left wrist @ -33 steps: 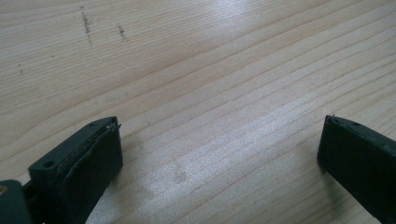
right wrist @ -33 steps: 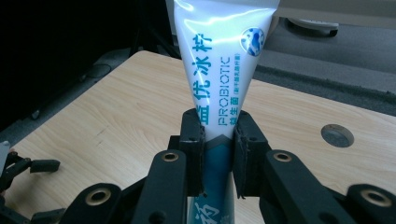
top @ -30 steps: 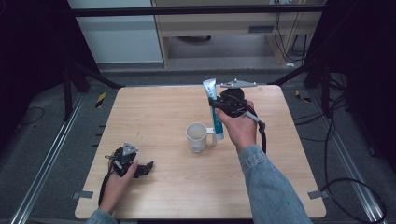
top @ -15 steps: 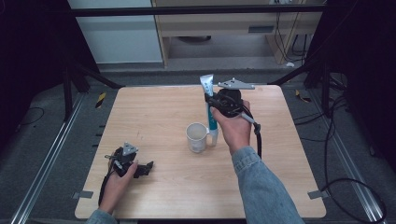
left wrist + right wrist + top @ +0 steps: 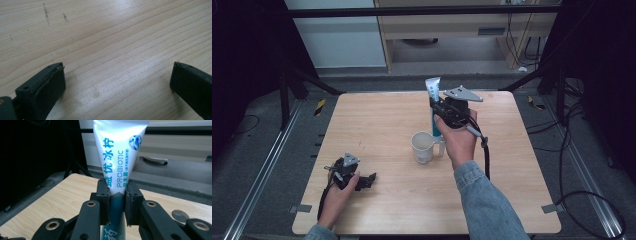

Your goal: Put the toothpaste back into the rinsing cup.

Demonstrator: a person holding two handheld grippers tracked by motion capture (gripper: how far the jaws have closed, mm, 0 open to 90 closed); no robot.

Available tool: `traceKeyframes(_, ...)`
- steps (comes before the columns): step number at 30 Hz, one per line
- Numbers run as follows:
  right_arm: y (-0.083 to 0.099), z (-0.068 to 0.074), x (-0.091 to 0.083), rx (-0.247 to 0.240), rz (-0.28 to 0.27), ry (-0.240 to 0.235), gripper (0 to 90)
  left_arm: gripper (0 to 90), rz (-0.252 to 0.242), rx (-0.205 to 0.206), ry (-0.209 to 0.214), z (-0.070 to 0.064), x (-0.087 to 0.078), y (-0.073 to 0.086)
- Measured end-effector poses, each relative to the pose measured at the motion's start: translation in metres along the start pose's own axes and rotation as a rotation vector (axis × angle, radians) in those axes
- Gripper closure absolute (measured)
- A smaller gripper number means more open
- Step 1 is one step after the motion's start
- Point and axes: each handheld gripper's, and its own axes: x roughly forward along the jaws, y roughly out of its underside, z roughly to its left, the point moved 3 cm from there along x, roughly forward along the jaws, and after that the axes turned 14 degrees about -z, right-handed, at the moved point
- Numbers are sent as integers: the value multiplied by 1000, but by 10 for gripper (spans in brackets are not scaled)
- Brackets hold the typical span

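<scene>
Gripping a toothpaste tube [image 5: 432,95] upright beside the mug [image 5: 422,147] mid-desk, the right gripper [image 5: 443,108] had not yet placed it; the left gripper [image 5: 363,181] rested open near the desk's front-left corner.

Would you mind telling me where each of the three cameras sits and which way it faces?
High view: above the person's side, facing forward and down on the table; both forearms, left gripper, right gripper, mug.
Left gripper view: on the left gripper, facing down at bare wood between open jaws.
Right gripper view: on the right gripper, facing across the table; jaws clamp the tube.
Shared: high and right gripper views show the tube.
</scene>
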Motion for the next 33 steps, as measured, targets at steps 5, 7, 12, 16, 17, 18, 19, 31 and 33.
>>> traceKeyframes(5, 0, 4, 0, -2, -20, 8, 766, 0, 0, 0, 0, 0, 0, 0)
traceKeyframes(7, 3, 6, 1, -2, -26, 9, 766, 0, 0, 0, 0, 0, 0, 0)
traceKeyframes(12, 9, 10, 4, 11, -39, 7, 766, 0, 0, 0, 1, 0, 0, 0)
traceKeyframes(16, 11, 13, 5, 14, -47, 0, 766, 0, 0, 1, 1, 0, 0, 0)
traceKeyframes(17, 12, 13, 5, 15, -50, 1, 766, 0, 0, 1, 1, 0, 0, 0)
traceKeyframes(18, 12, 14, 5, 14, -51, 1, 766, 0, 0, 0, 1, 0, 0, 0)
traceKeyframes(19, 12, 14, 5, 14, -51, 1, 766, 0, 0, 0, 1, 0, 0, 0)
traceKeyframes(31, 16, 16, 4, 4, -88, 10, 766, 0, 0, -2, 1, 0, 0, 0)
traceKeyframes(33, 17, 17, 5, 8, -96, 4, 766, 0, 0, -2, 1, 0, 0, 0)
